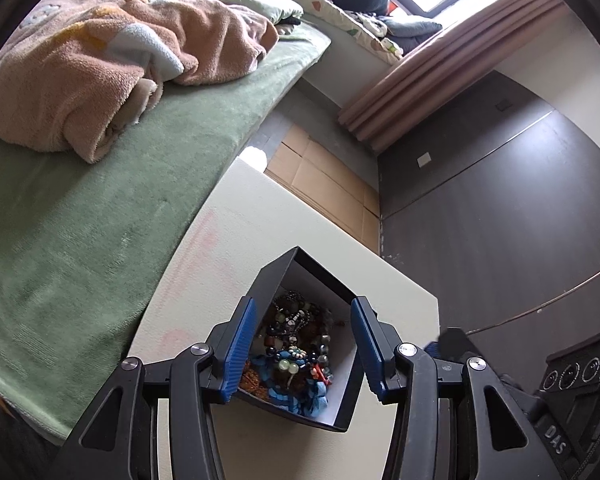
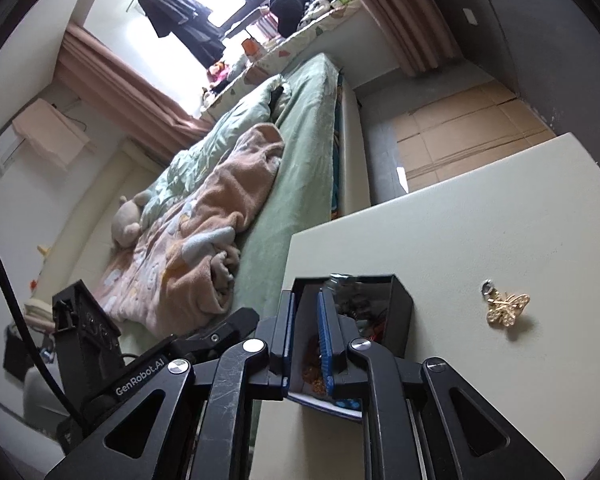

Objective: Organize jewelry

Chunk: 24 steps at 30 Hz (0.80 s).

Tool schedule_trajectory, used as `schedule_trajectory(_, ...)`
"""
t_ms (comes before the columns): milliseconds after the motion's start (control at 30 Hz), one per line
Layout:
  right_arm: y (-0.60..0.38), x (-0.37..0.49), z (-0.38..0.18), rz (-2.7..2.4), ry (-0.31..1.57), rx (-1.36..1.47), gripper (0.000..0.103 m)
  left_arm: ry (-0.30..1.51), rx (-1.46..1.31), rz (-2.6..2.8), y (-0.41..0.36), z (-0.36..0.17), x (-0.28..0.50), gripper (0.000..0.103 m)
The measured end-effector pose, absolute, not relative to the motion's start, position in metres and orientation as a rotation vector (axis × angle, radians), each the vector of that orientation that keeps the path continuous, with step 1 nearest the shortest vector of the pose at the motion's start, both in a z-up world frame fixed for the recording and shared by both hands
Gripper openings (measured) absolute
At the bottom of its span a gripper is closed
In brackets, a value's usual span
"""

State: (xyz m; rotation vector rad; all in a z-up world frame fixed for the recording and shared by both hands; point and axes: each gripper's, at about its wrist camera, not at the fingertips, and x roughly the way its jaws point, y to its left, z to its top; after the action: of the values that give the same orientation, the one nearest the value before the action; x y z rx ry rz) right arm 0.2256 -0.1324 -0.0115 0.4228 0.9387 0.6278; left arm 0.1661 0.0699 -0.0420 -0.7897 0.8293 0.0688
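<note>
A black box (image 1: 272, 280) with a white inside stands on the cream table (image 1: 204, 264). It holds a heap of beaded jewelry (image 1: 296, 352). My left gripper (image 1: 304, 344) is open, its blue pads on either side of the box, the left pad close to the box's left wall. In the right wrist view my right gripper (image 2: 306, 340) is shut on the left wall of the box (image 2: 396, 304), one pad outside and one inside. A gold butterfly pendant (image 2: 506, 308) lies on the table (image 2: 480, 220) to the right of the box.
A bed with a green sheet (image 1: 100, 216) and a peach blanket (image 1: 100, 64) runs along the table's left side. Cardboard (image 1: 324, 184) covers the floor beyond the table. A dark wall (image 1: 500, 216) is at the right.
</note>
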Motion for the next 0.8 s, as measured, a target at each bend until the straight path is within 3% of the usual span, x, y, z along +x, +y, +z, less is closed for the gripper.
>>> schedule_trajectory(67, -0.138, 0.223, -0.011, 0.621, 0.930, 0.436, 0.041, 0.829, -0.787, 0.062, 0.067, -0.041, 0.167, 0.050)
schedule_trajectory(100, -0.144, 0.221, -0.009, 0.609, 0.916, 0.438, 0.043, 0.830, -0.782, 0.058, 0.065, -0.041, 0.168, 0.050)
schedule_trajectory(800, -0.277, 0.210, -0.014, 0.376, 0.930, 0.519, 0.043, 0.892, -0.454, -0.134, -0.046, -0.014, 0.205, 0.050)
